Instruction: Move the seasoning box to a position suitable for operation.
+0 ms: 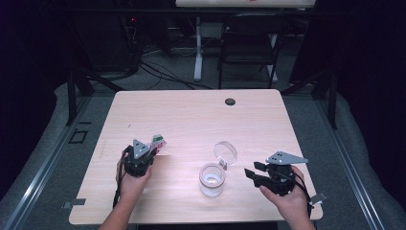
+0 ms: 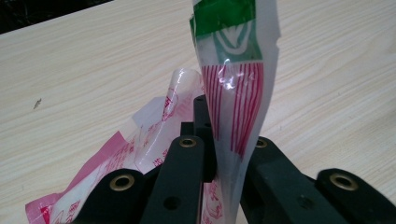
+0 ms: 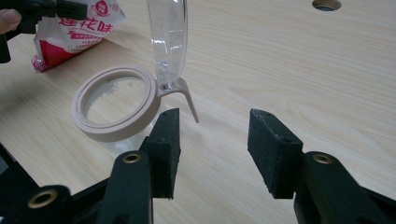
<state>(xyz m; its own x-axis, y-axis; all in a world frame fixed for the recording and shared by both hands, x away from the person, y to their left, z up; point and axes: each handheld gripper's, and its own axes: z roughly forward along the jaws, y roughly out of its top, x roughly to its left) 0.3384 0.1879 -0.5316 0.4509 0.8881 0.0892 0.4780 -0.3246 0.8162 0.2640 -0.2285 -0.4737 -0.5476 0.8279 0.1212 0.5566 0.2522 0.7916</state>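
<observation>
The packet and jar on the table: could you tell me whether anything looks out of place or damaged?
Nothing stands out. The left tongs pinch the plastic packet, crumpled only by the grip. The jar stands upright with its hinged lid open and nothing spilled around it.

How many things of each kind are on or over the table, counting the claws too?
Claws: 2, the left claw and the right claw
Plastic packets: 1, the packet pinched in the left claw
Jars: 1, the clear jar with its hinged lid standing open
Total: 4
</observation>
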